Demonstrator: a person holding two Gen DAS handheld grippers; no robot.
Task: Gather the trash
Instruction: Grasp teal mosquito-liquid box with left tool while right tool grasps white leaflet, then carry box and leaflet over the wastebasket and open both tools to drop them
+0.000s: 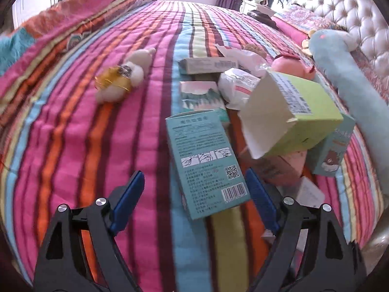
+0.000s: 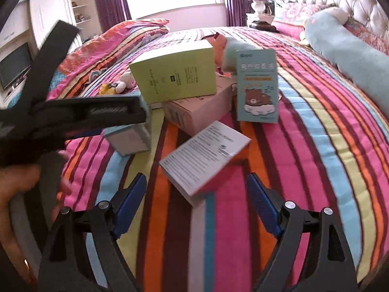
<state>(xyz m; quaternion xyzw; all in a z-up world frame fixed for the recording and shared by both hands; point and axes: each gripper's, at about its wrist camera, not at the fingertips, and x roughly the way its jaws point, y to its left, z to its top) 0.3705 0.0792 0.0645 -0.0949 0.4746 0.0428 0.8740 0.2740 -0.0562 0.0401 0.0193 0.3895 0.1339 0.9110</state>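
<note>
On striped bed [image 1: 73, 133]: left hand-held gripper [image 1: 194, 189] wide, empty, astride teal box [image 1: 206, 163]; right hand-held gripper [image 2: 197, 194] wide, empty, near white box [image 2: 204, 155]. Advice: centre each box between pads, then close.

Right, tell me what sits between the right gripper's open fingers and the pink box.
A white printed box lies on the bedspread between the right gripper and the pink box, seen in the right wrist view.

Beyond your left tongs, the green box [image 1: 291, 114] covers most of the pink box [image 1: 282, 168] beneath it, the bear carton [image 1: 333, 150] is half hidden behind both, and their small print stays too blurred for you to read.
</note>
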